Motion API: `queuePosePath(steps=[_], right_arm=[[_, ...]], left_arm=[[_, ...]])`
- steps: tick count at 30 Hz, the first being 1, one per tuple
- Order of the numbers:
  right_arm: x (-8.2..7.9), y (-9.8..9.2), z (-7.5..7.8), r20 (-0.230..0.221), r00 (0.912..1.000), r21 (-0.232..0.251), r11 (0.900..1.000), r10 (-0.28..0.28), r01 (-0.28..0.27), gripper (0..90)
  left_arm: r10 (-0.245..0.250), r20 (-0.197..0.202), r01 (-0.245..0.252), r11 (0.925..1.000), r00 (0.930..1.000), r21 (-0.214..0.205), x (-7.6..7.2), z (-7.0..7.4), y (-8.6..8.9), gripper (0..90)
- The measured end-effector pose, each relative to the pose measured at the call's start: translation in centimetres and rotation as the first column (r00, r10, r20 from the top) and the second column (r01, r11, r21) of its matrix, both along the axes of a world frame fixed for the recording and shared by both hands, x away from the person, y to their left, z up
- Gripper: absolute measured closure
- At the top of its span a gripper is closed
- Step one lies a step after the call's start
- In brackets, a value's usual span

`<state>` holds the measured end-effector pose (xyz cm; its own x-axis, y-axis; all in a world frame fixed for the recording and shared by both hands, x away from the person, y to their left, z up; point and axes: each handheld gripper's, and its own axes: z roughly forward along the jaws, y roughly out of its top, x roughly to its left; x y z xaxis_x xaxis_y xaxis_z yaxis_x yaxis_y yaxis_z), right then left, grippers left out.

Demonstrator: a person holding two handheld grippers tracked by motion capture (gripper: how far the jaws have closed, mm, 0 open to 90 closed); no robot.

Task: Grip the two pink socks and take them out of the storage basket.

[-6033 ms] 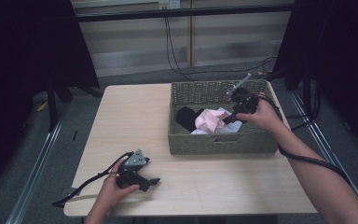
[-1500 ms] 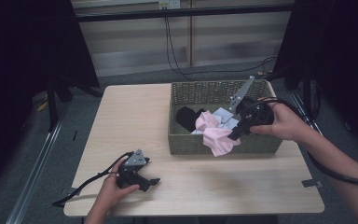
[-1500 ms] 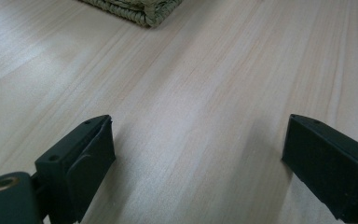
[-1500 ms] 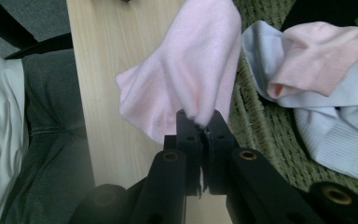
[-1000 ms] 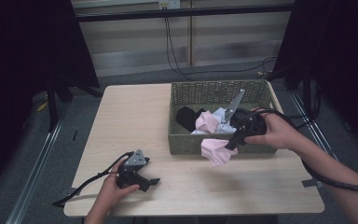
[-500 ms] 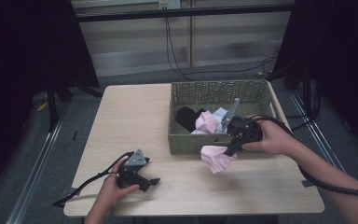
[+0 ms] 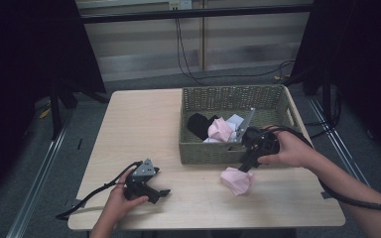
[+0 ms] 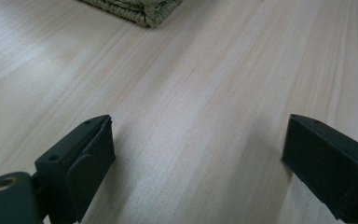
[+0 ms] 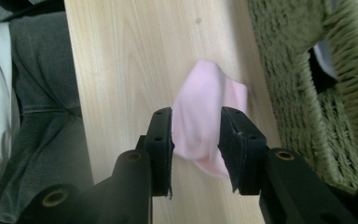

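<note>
A pink cloth [image 7: 237, 181] lies bunched on the wooden table [image 7: 139, 129] just in front of the woven basket [image 7: 218, 153]. My right gripper [image 7: 244, 167] points down at the cloth's upper right edge. In the right gripper view the pink cloth [image 9: 205, 116] fills the narrow gap of the right gripper [image 9: 196, 116], which is shut on it, beside the basket wall [image 9: 298, 70]. My left gripper [image 7: 164, 194] rests on the table near the front left. In the left gripper view the left gripper [image 8: 198, 140] stands wide open over bare wood.
Inside the basket lie another pink cloth [image 7: 220, 130], a black cloth [image 7: 198, 124] and a white one [image 7: 234, 121]. A basket corner [image 8: 140, 9] shows far ahead of the left gripper. The table's front edge and the person's trousers [image 9: 42, 70] are near the right gripper.
The right gripper drew the pink cloth up out of the basket, over its front wall, and down onto the table in front. The left gripper has stayed put.
</note>
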<state>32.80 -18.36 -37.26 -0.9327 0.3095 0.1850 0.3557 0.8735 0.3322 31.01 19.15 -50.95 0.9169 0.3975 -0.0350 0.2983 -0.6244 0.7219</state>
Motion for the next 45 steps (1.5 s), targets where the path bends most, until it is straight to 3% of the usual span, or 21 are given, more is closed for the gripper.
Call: queuePosePath(steps=[7,12,20,29,34,45], right_arm=[[0.9,-0.7,1.9,0.042,0.9978,0.024,0.9985,-0.051,0.050,56.5],[2.1,-1.0,2.7,0.048,0.9935,0.044,0.9939,-0.103,0.101,53.9],[4.7,-1.0,3.3,0.086,0.9780,0.036,0.9817,-0.190,0.187,48.2],[7.8,-1.2,2.0,0.112,0.9559,0.009,0.9622,-0.271,0.272,39.5],[9.1,-1.1,0.7,0.102,0.9436,0.001,0.9486,-0.315,0.317,36.4],[11.4,-0.7,-1.6,0.069,0.9270,0.006,0.9294,-0.369,0.369,34.6]], left_arm=[[0.000,-0.001,0.000,1.0000,1.0000,0.000,0.0,0.0,0.0,8.4],[0.000,0.000,0.000,1.0000,1.0000,0.000,0.0,0.0,0.0,8.4],[-0.002,0.001,0.002,1.0000,1.0000,0.001,0.0,0.0,0.0,8.4],[-0.004,-0.001,0.004,1.0000,1.0000,0.003,0.0,0.0,0.0,8.4],[-0.002,-0.001,0.002,1.0000,1.0000,0.003,0.0,0.0,0.0,8.4],[-0.004,-0.001,0.004,1.0000,1.0000,0.003,0.0,0.0,0.0,8.4]])
